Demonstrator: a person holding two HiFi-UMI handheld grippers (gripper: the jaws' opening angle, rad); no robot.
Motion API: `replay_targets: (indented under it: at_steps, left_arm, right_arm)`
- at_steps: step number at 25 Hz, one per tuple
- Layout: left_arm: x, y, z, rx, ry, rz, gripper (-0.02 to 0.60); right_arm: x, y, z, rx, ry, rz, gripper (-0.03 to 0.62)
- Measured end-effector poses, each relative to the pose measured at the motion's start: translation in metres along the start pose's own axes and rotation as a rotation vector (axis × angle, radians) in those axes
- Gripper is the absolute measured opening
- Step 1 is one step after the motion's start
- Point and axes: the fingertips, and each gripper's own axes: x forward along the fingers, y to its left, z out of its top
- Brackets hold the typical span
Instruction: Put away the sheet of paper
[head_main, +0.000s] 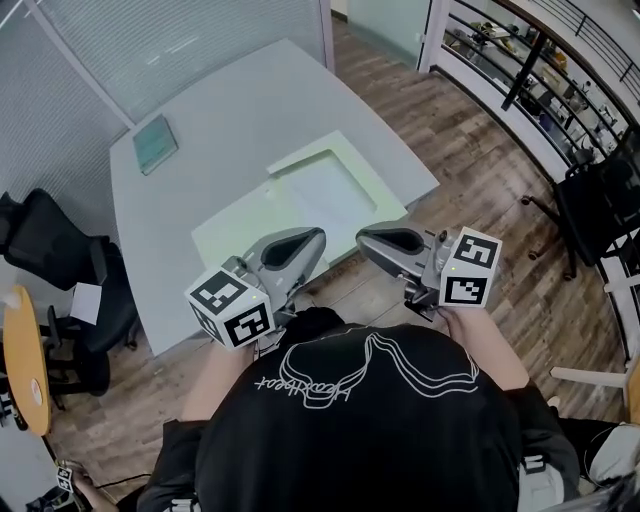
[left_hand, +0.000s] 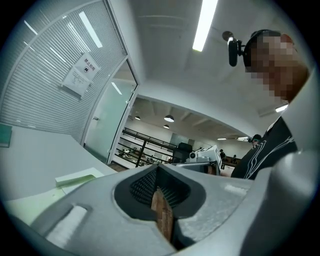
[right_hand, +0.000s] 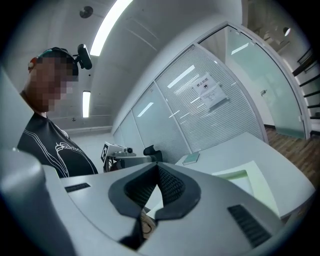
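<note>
Grey desk (head_main: 230, 120) carries sheet of paper (head_main: 330, 195); left tongs (head_main: 316, 238), right tongs (head_main: 364, 240) both clamped together, nothing held.

Matt smooth table (head_main: 230, 130), wooden floor (head_main: 470, 150), paper sheet (head_main: 240, 228)

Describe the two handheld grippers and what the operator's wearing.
The left gripper and right gripper are both rounded light-grey shells with dark ribbed pads. Each carries a white cube printed with black square markers. No cables are visible. The person wears a black top with a white line print.
</note>
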Motion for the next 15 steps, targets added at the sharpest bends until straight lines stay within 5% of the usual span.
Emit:
replay_targets:
  at_steps: [6, 15]
  left_arm:
    - [-0.001, 0.001, 0.002, 0.053, 0.012, 0.014, 0.011]
    - [0.006, 0.013, -0.006, 0.029, 0.017, -0.016, 0.011]
  right_arm:
    - [0.003, 0.001, 0.002, -0.033, 0.006, 0.011, 0.009]
    - [0.003, -0.011, -0.007, -0.042, 0.015, -0.016, 0.009]
